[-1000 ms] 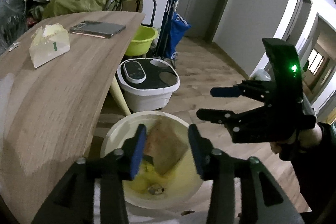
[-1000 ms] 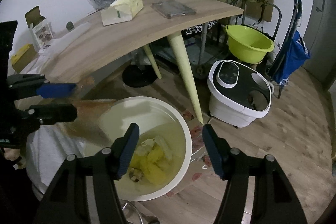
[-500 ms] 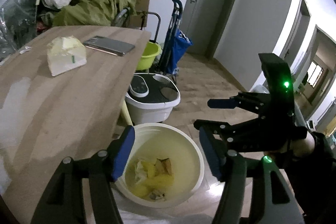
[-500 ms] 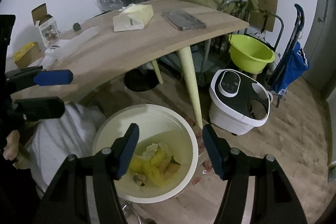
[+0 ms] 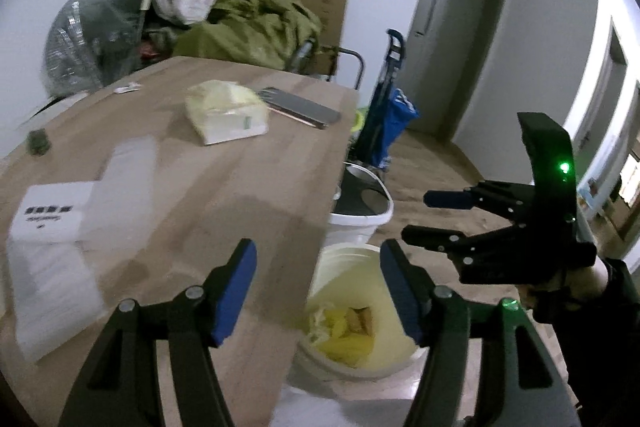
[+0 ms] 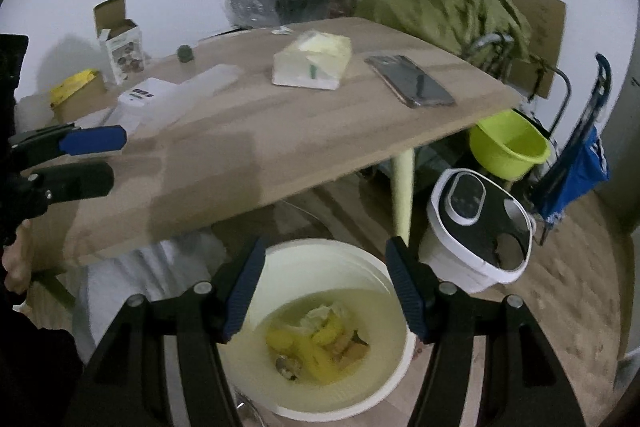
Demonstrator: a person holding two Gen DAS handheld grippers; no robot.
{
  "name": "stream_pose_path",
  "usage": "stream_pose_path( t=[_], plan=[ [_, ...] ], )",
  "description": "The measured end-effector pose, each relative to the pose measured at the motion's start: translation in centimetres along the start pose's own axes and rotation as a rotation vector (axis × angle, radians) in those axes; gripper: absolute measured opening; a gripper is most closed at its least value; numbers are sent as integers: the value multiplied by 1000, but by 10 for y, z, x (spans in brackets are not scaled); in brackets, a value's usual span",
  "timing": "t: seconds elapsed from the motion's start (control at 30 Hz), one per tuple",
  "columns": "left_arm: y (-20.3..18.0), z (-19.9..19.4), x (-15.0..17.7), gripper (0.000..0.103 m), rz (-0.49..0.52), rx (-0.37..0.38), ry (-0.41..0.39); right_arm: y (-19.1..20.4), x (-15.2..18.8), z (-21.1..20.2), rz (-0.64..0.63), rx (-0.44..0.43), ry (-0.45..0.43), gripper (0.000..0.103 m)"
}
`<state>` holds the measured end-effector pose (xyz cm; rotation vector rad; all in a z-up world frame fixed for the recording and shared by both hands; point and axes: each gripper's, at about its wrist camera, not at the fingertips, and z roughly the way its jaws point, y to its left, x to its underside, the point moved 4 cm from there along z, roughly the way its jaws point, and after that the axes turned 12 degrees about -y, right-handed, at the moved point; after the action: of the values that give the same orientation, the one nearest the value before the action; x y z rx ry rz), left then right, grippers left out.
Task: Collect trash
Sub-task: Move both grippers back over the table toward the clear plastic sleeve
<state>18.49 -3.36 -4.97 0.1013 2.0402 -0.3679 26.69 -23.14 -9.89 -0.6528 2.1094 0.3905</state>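
A cream trash bin stands on the floor beside the wooden table; yellow and brown trash lies in it. The bin also shows in the left wrist view. My left gripper is open and empty, above the table's near edge and the bin. My right gripper is open and empty, directly above the bin. Each gripper shows in the other's view: the right one, the left one.
On the table lie a tissue pack, a phone, a white box, a small dark object and cartons. A white appliance, green basin and blue trolley stand on the floor.
My left gripper let a brown piece drop into the bin, then opened wide, rose and swung left over the table. My right gripper rose a little above the bin.
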Motion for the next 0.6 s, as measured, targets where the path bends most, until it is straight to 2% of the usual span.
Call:
stream_pose_path(
  t=[0.6],
  plan=[
    [90,-63,9,64,-128,-235,-53,93,-60,53,-148,-198,-47,61]
  ],
)
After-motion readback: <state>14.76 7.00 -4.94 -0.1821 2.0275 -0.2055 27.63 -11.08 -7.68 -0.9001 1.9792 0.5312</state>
